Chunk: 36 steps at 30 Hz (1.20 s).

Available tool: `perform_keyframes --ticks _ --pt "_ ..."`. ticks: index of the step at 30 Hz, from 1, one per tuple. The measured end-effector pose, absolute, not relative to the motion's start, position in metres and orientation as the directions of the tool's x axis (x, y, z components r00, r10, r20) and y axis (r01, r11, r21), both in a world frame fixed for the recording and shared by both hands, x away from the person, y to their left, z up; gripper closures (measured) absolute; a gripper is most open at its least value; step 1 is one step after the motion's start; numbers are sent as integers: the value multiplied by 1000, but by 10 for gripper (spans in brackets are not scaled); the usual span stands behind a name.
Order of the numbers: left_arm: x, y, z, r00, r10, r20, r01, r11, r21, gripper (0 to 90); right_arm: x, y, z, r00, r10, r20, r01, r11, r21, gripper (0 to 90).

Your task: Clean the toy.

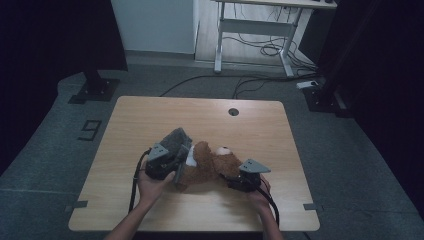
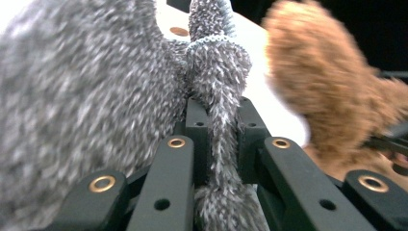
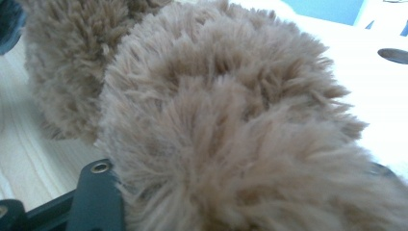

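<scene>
Left claw point(image 2: 216, 144) pinches fuzzy grey cloth point(image 2: 96, 96) tight; right claw point(image 1: 239, 181) buried in shaggy brown teddy point(image 1: 207, 167), grip unclear, pale wooden table point(image 1: 150, 120).

Digit "9" point(image 1: 90, 129) taped on floor.

Plush toy point(image 3: 231, 130): brown, long-furred, close to the lens.
Right gripper point(image 3: 192, 211): one black jaw shows, at the plush toy's lower left, against the fur.
Table point(image 3: 29, 159): pale wood, beneath the plush toy.
Round hole point(image 3: 393, 55): in the table, upper right of the plush toy.
</scene>
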<state>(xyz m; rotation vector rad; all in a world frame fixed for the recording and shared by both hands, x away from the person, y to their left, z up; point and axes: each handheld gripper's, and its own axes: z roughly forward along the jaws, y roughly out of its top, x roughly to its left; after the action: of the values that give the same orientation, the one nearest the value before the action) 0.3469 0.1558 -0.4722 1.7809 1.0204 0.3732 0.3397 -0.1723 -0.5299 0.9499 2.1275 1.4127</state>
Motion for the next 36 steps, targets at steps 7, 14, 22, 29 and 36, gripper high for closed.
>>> perform_keyframes --ticks 7,14,22,29,36 --pt "356 190 -472 532 819 -217 518 -112 848 797 339 -173 -531 -685 728 27 303 251 919 366" --pt "333 173 -431 617 748 -244 435 -66 898 798 339 -173 -532 -675 737 37 319 247 915 368" --pt "327 94 -398 752 625 -210 386 -160 909 796 343 -172 -528 -665 745 52 346 245 906 370" --pt "342 33 -422 765 629 -138 397 -293 870 794 344 -171 -526 -665 745 50 353 255 900 370" --pt "350 22 -462 747 660 -78 405 -358 842 803 343 -170 -528 -668 744 30 352 280 893 371"
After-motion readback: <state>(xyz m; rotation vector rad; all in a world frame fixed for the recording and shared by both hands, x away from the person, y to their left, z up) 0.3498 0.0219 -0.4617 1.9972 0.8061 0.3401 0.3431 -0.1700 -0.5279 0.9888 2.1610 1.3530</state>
